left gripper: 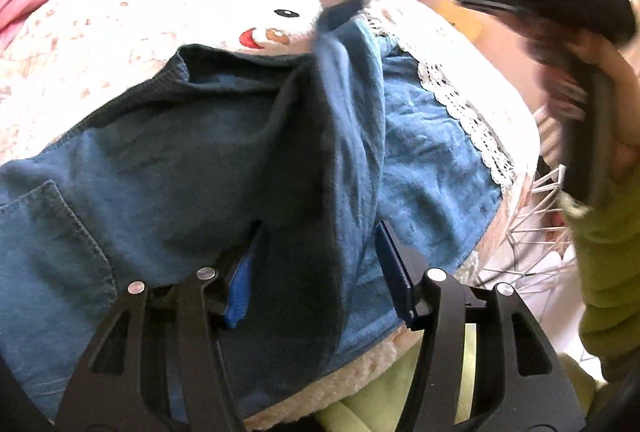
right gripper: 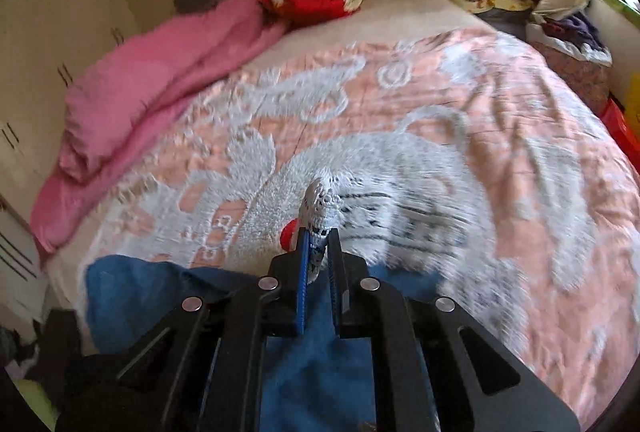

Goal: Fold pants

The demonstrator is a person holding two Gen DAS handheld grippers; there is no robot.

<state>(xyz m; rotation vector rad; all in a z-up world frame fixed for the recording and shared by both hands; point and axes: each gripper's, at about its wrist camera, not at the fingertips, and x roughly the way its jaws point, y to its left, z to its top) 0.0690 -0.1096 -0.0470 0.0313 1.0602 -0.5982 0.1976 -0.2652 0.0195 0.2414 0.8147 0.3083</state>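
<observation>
**Me:** Starting on my left: my left claw (left gripper: 318, 232) stands open, its jaws spread either side of a raised ridge of the blue pants (left gripper: 224, 136). It hovers low over the cloth near the bed's near edge and holds nothing, as far as I can tell.

**Partner:** Where do the pants lie?

**Me:** Spread on the patterned blanket (left gripper: 132, 24) over the bed, back pocket (left gripper: 48, 232) at my far left, one leg flat with its white lace hem (left gripper: 464, 112) towards the right edge. The other leg is lifted.

**Partner:** Lifted by what?

**Me:** By my right claw (right gripper: 318, 232). Its jaws are closed on the lace cuff (right gripper: 322, 204) of that leg, the lace bunched between the blue pads (right gripper: 304, 264) and the denim trailing beneath. The pictures are blurred there, so I judge it is mid-swing.

**Partner:** So, how do you do this fold well?

**Me:** I think the step is laying the raised leg over the flat one. I'd keep the cuff pinched firmly, since lace is thin and could slip. I'd carry it low and taut, so the leg lands without wrinkles, and line up lace on lace. My left claw could pin the ridge near the crotch, so the whole garment doesn't drag across the fluffy blanket.

**Partner:** Any risk?

**Me:** The pants lie close to the bed's edge; a hard tug might slide them off.
</observation>
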